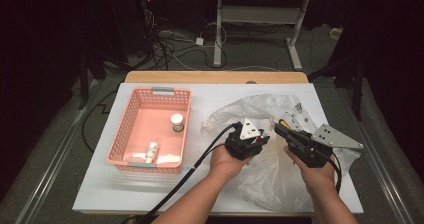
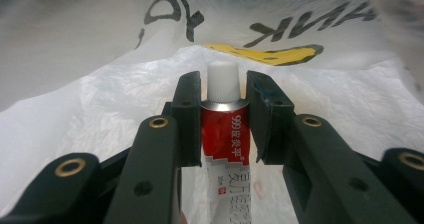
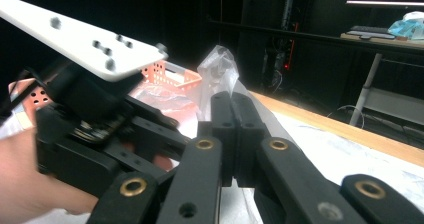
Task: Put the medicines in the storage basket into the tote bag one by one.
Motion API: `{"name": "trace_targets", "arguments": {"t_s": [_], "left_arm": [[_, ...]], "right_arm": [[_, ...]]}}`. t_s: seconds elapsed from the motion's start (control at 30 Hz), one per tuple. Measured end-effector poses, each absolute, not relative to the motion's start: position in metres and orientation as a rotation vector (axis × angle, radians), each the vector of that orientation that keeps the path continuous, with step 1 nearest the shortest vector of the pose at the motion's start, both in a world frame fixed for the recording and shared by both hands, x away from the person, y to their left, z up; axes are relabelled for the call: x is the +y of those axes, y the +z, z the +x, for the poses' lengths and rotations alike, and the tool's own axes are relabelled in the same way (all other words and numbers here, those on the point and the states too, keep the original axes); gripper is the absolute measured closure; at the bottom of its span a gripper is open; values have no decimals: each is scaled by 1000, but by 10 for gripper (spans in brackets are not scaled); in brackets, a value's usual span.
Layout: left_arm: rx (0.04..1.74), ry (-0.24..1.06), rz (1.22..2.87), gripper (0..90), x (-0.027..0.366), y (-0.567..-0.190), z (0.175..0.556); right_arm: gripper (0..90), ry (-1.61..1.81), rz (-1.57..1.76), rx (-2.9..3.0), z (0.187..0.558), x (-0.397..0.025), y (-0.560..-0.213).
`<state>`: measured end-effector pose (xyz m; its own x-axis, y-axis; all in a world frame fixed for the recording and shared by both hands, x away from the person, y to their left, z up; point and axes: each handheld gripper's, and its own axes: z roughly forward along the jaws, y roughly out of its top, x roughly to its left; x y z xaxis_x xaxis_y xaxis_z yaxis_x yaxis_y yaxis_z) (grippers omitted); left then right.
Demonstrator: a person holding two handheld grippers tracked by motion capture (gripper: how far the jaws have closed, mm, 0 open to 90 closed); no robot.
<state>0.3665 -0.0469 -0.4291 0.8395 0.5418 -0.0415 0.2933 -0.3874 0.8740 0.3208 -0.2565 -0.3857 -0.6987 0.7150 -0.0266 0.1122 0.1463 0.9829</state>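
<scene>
— Left gripper point(image 2: 223, 115)?
— Clamped on a red-and-white tube point(image 2: 223, 134), white cap poking up past the fingertips, deep in the mouth of a plastic bag point(image 2: 100, 109).
— Right gripper point(image 3: 233, 129)?
— Pressed together, pinching a fold of that bag, lifted just beside the left one.
— Both over the table point(image 1: 100, 184)?
— Yes, above the crumpled bag at the right half.
— Off to the left?
— Pink basket point(image 1: 131, 114), well apart, holding two small white bottles point(image 1: 177, 122).
</scene>
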Motion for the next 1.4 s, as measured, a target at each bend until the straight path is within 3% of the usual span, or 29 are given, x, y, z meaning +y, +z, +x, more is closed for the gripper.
{"name": "trace_targets", "arguments": {"t_s": [0.83,1.1,1.2,1.4], "left_arm": [[668,291,2016,661,-73,-456,391],[659,227,2017,434,-62,-447,379],[656,202,2017,404,-53,-445,371],[655,122,2042,238,-33,-443,357]], "right_arm": [[900,1603,816,1909,326,-265,-385],[900,1595,809,1917,326,-266,-386],[900,1595,811,1916,325,-266,-386],[900,1584,805,1934,322,-264,-387]]}}
